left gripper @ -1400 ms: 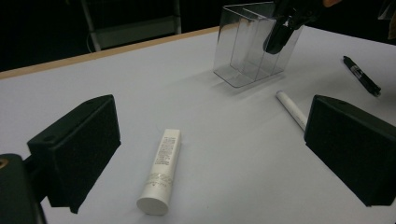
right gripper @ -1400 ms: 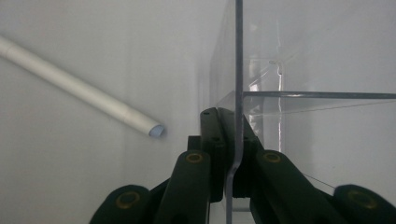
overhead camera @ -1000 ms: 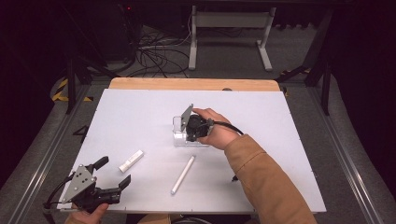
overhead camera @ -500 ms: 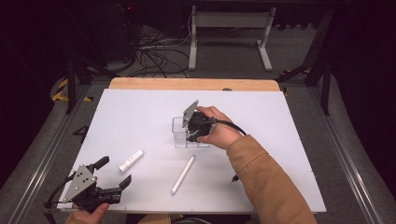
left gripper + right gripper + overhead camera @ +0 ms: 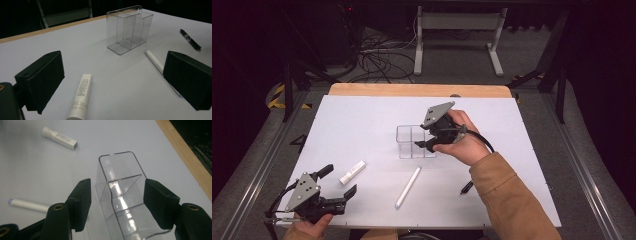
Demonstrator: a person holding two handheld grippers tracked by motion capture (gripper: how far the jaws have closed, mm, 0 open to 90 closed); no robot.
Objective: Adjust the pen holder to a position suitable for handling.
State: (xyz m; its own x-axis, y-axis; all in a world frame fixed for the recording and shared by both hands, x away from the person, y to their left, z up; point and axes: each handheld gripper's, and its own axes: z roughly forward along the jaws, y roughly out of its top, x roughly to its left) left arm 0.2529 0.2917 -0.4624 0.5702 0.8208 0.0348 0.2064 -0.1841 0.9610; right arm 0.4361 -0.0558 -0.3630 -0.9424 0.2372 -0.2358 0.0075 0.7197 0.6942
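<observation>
A clear plastic organizer (image 5: 411, 141) with dividers stands upright mid-table. My right gripper (image 5: 426, 140) hovers just above its right end. In the right gripper view the organizer (image 5: 120, 195) lies between the two black pads (image 5: 81, 202), which stand clear of its walls; the right gripper (image 5: 117, 200) has just been opening and grips nothing. My left gripper (image 5: 340, 180) rests at the near left corner, open and empty. In the left gripper view a white tube (image 5: 80, 96) lies on the table between and in front of the jaws of the left gripper (image 5: 112, 80).
The white tube (image 5: 352, 172) lies left of centre, a white pen (image 5: 408, 187) just in front of the organizer, and a black pen (image 5: 466, 187) by the right sleeve. A wooden strip (image 5: 412, 90) edges the far side of the white table top.
The right gripper has let go of the organizer, its jaws spreading, and has risen and drawn back to the right. The organizer stays in place. The left gripper has not moved.
</observation>
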